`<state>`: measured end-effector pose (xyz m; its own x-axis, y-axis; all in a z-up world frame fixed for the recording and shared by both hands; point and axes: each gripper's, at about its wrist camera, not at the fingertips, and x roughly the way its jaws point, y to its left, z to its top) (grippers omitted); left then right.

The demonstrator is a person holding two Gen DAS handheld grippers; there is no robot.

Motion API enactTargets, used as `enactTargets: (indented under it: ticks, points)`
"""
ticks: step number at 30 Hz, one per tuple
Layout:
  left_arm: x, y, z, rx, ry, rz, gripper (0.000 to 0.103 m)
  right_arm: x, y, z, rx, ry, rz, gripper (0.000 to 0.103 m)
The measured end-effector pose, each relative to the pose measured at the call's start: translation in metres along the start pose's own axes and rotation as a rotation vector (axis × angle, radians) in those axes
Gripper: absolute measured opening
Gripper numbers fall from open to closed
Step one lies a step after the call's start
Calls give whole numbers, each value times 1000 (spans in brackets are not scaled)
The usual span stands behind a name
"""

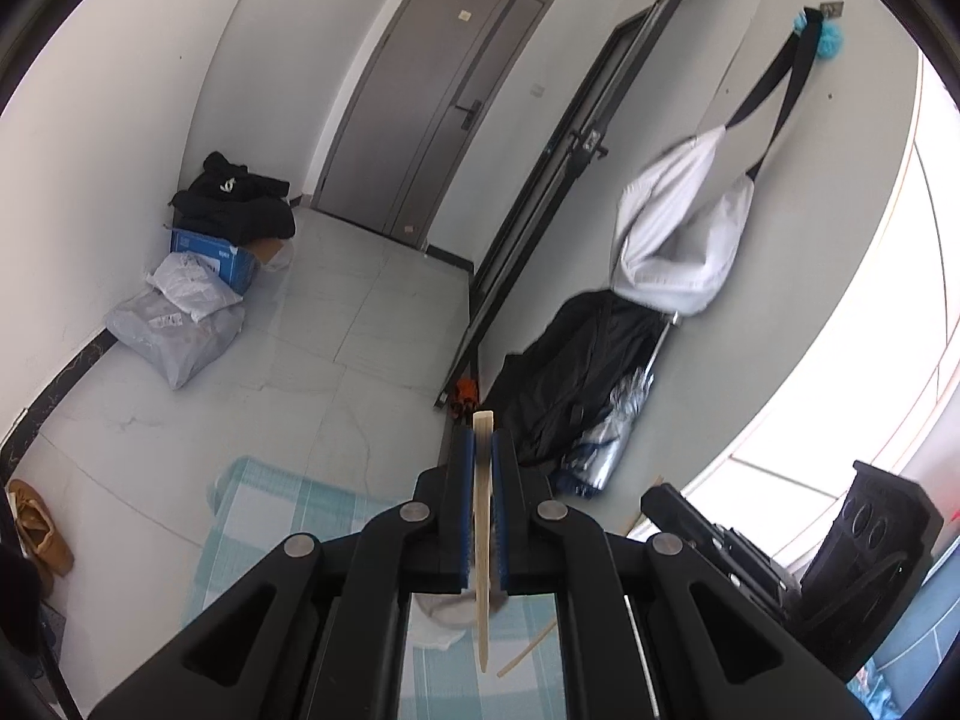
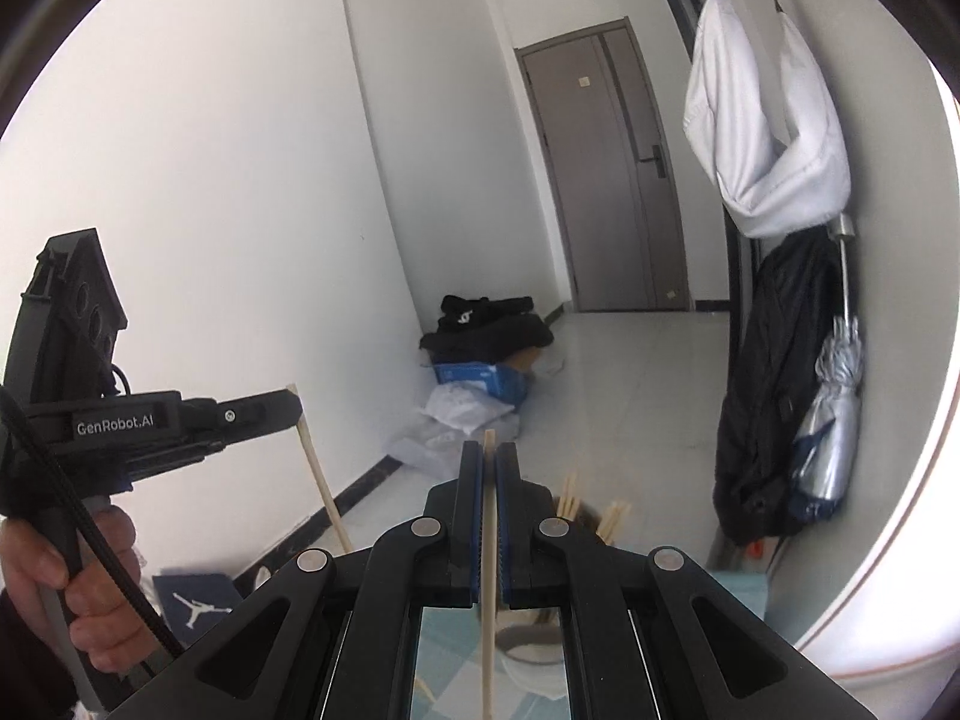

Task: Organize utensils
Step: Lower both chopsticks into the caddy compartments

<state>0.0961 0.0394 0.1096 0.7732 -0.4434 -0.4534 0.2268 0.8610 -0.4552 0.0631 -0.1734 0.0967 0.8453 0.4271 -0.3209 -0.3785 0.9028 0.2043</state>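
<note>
Grippers (left point(image 1: 480, 450), right point(image 2: 489, 462)) — each clamped on one chopstick point(image 1: 482, 540).

Ahead of both grippers lies open pale tiled floor point(image 1: 372, 324), running to the closed grey door point(image 1: 432, 102). Along the white wall a heap blocks the way: black clothing point(image 1: 234, 204) on a blue cardboard box point(image 1: 222, 258), with grey plastic parcels point(image 1: 174, 330) in front. The opposite wall is crowded by a hanging white cloth bag point(image 2: 768, 138), a black coat point(image 2: 774, 384) and a folded silver umbrella point(image 2: 834, 420). Wooden chopsticks point(image 2: 612, 519) stand up near the right gripper point(image 2: 489, 456); the left gripper point(image 2: 258, 408) occupies its left side.
</note>
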Motion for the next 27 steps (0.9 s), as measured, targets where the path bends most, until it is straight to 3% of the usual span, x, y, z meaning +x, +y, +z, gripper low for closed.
enactTargets:
  ticks: [7,14,27]
  points:
    - [22,1,31,-8,-59,0,2,25,-11,36,-24,-47,-6,3]
    - [50,10,43,9,-66,32,2,52,-27,51,-12,-79,-18,3]
    - [86,12,29,122,1,63,2,87,-51,40,54,-94,-16,3]
